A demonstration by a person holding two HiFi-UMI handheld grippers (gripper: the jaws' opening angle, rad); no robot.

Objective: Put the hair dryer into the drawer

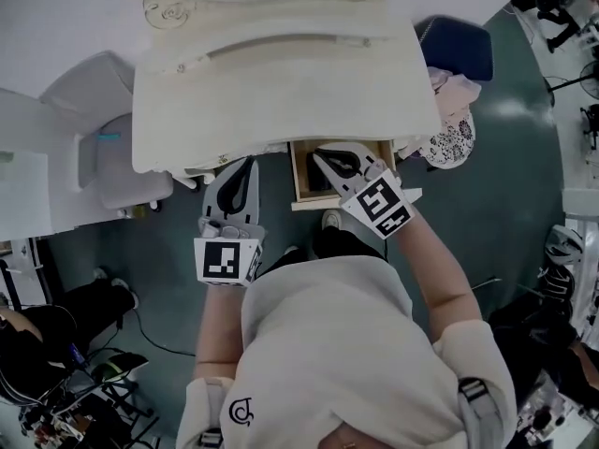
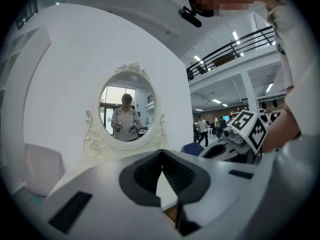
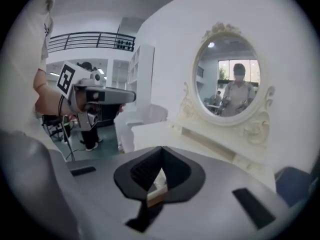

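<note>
The head view shows an open wooden drawer [image 1: 300,178] sticking out from under the white dressing table [image 1: 281,82]. My right gripper [image 1: 318,155] hangs over that drawer, jaws together with nothing between them. A dark shape lies in the drawer beneath it, mostly hidden; I cannot tell whether it is the hair dryer. My left gripper [image 1: 246,161] is at the table's front edge, left of the drawer, also shut and empty. In the left gripper view the left gripper [image 2: 161,152] points at the oval mirror [image 2: 126,111]. In the right gripper view the right gripper [image 3: 162,149] has its tips meeting.
A white seat [image 1: 103,148] stands left of the table. A blue chair [image 1: 459,50] with clothes and a patterned item [image 1: 451,144] is at the right. Cables and gear [image 1: 65,391] lie on the green floor at lower left. The person's feet [image 1: 331,220] are below the drawer.
</note>
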